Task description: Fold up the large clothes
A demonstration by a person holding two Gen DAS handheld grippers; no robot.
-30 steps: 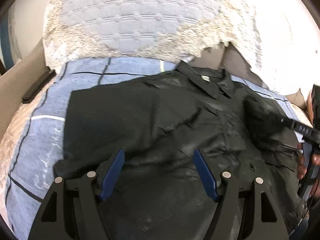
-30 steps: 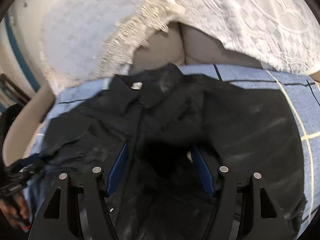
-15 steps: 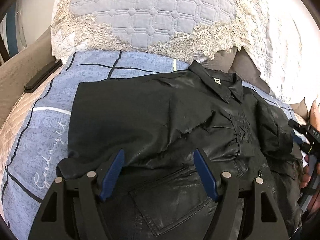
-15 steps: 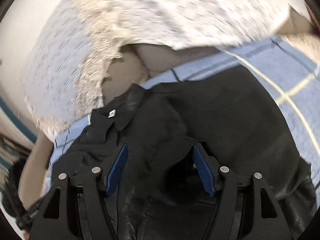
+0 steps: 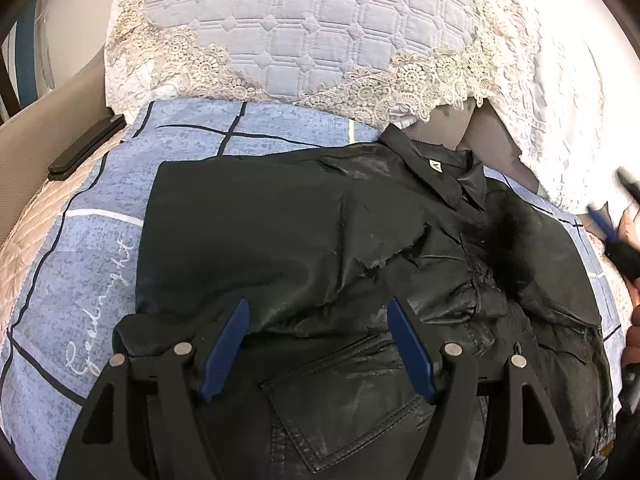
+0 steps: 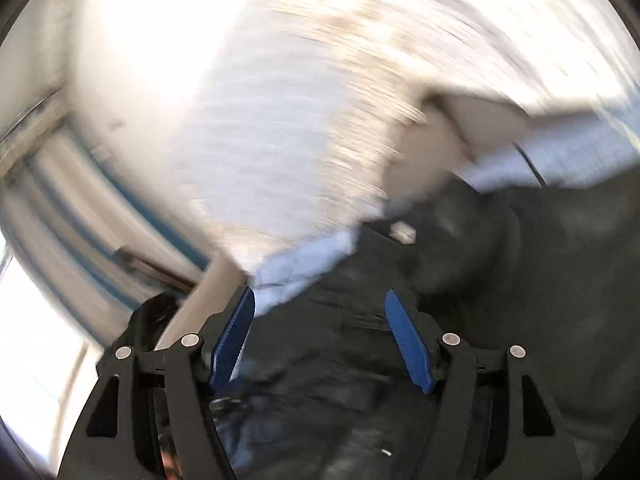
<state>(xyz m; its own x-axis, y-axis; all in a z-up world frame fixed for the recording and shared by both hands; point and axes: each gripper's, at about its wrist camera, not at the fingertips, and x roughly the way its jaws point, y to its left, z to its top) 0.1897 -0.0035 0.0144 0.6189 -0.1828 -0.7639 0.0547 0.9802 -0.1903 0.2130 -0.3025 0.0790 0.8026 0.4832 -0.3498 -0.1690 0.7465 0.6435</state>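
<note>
A black leather jacket point(image 5: 320, 240) lies front up on the bed, collar and white label point(image 5: 435, 166) toward the pillows, with its left side folded in flat. My left gripper point(image 5: 318, 344) hovers open over the lower part by a stitched pocket, nothing between its blue pads. At that view's right edge my right gripper point(image 5: 616, 220) shows blurred, held by a hand, off the jacket's right side. The right wrist view is smeared by motion: my right gripper point(image 6: 320, 336) is open and empty above the jacket point(image 6: 520, 280), near its collar. A patch by the jacket's right shoulder is blurred.
The jacket rests on a blue checked bedsheet point(image 5: 80, 260). A quilted blue pillow with lace trim point(image 5: 300, 28) and a white lace pillow point(image 5: 560, 100) stand behind the collar. A flat black object point(image 5: 86, 146) lies on the beige edge at the left.
My right gripper has lifted and tilted up off the jacket, so its view now faces the pillows and wall. The right sleeve has settled onto the jacket. The left gripper has hardly moved.
</note>
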